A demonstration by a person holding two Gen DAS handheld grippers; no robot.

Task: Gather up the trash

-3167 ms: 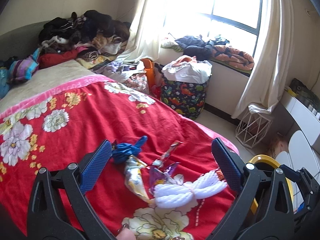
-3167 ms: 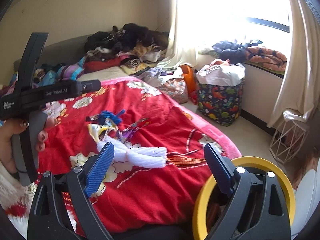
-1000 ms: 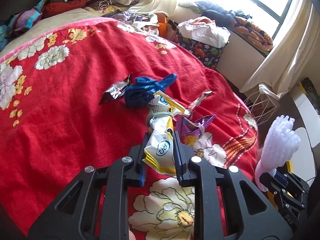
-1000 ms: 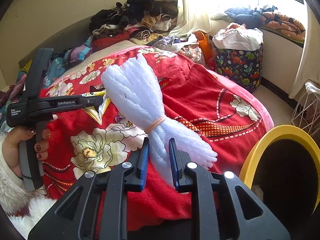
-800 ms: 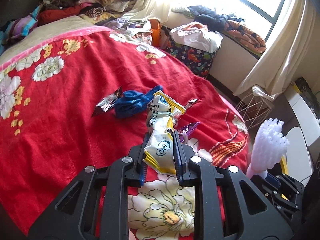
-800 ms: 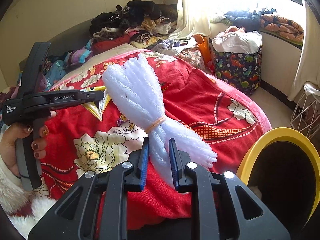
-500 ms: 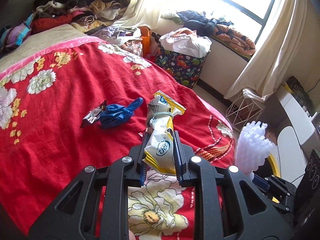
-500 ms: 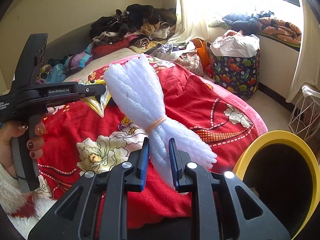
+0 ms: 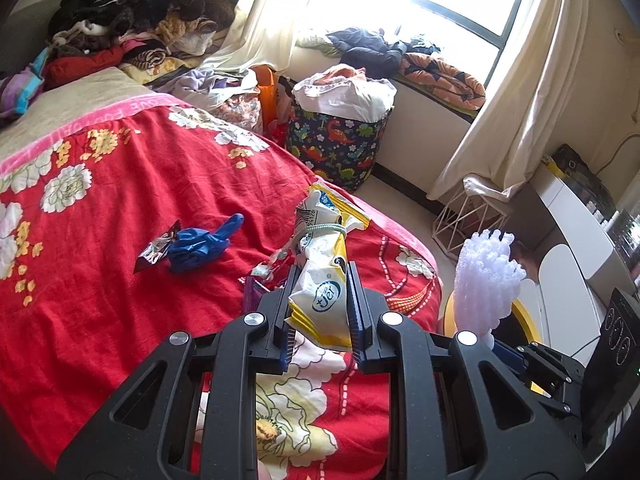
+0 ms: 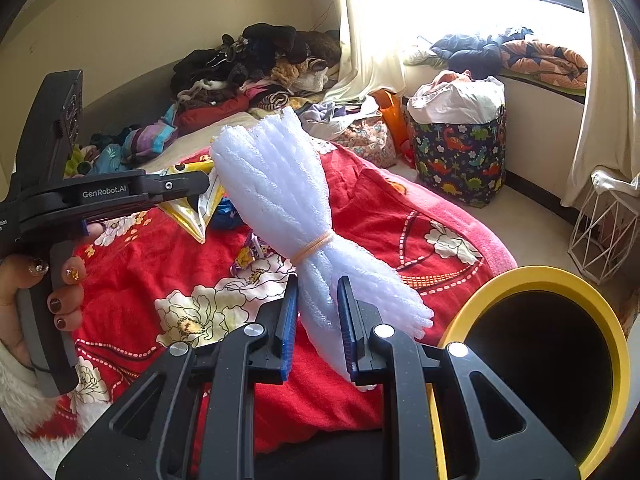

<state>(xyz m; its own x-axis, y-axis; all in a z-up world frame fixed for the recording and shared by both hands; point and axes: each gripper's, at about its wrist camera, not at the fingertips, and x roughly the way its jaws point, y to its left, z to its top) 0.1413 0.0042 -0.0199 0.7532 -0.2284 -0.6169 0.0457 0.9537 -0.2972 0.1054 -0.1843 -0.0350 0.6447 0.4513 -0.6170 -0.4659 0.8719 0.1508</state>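
White foam-net bundle (image 10: 316, 248), tied at its waist by a tan band, clamped near its lower end in the right gripper (image 10: 318, 320); long axis runs up and to the left, away from the jaws, with the fanned top free in the air. Yellow-and-white snack wrapper (image 9: 324, 280), cinched by a green band, gripped at its lower half by the left gripper (image 9: 320, 312); long axis stands nearly upright above the jaws. Both grippers are thus narrowed onto a held item, both clear of the bedspread.

Yellow-rimmed bin (image 10: 596, 308) stands on the floor at the foot of the bed, just to the right of the right gripper and below it; its dark mouth faces up. The right hand is the nearer of the two, so the foam bundle probably goes in first, tail-down, after a short swing to the right. The left hand (image 10: 48, 280) must cross farther.

Remaining on the red floral blanket (image 9: 100, 288): blue glove (image 9: 200, 248), a silver foil wrapper (image 9: 154, 254) touching it, and a purple wrapper (image 9: 252, 296) close below the left jaws.
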